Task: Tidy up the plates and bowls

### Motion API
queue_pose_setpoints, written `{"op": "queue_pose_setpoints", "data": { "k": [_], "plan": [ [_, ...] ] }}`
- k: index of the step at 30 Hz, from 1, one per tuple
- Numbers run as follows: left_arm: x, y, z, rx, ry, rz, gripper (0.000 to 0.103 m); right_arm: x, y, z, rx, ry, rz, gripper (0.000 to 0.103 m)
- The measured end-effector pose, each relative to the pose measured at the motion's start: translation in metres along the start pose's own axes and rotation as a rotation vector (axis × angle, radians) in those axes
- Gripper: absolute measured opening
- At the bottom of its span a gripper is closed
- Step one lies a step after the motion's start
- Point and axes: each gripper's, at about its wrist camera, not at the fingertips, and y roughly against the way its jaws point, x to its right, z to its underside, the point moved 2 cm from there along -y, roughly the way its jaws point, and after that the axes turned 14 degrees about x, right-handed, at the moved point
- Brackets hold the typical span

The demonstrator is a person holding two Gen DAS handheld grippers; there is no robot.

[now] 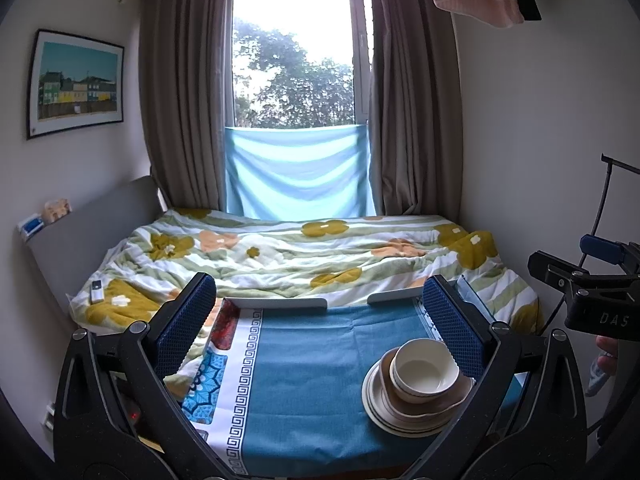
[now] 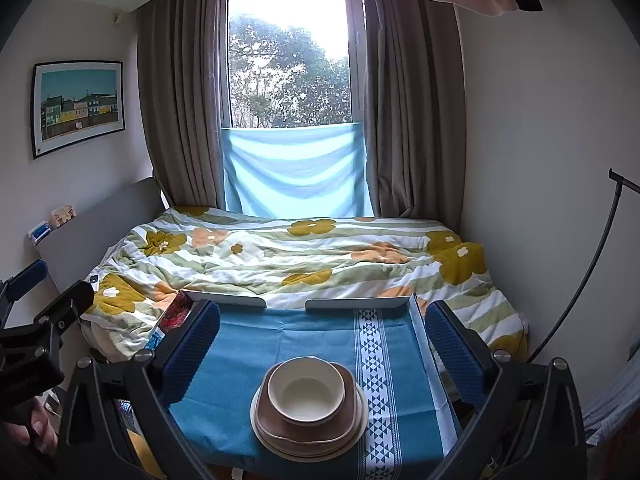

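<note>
- Centrally, cream bowl (image 2: 306, 394) sits atop brown dish (image 2: 308, 420) on stacked plates (image 2: 308, 446), all on blue tablecloth (image 2: 248, 360).
- R gripper (image 2: 322, 346): jaws wide apart, empty, hovering above stack.
- L gripper (image 1: 320, 332): jaws spread too, empty; stack near its right finger.
- Floral-quilt bed (image 2: 300, 256) beyond table.

One stack of dishes (image 2: 308, 412) is counted on the tabletop (image 2: 240, 360). In that stack, one cream bowl (image 2: 306, 388) is seen on top, one brown dish (image 2: 348, 396) directly under the bowl, and cream plates (image 1: 374, 404) under the brown dish; at least two plate rims are made out, exact number not resolved. One blue cloth (image 1: 304, 368) is counted under the stack. Beyond the stack: one bed (image 1: 304, 256), one window (image 1: 296, 56), two curtains, one framed picture (image 1: 76, 80). Two claws are counted: left claw (image 1: 320, 332), right claw (image 2: 322, 344), each with two blue pads.
</note>
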Motion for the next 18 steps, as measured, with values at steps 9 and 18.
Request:
{"op": "queue_pose_setpoints", "data": {
  "k": [9,18],
  "plan": [
    [0.0005,0.0007,0.0001,0.002,-0.003,0.0,0.103,-0.0009,0.0,-0.001,0.001,0.0,0.003,0.102],
    [0.0045,0.0018,-0.0002,0.006,-0.008,0.0,0.103,-0.0005,0.0,-0.0002,0.0,-0.005,0.007,0.102]
  ]
}}
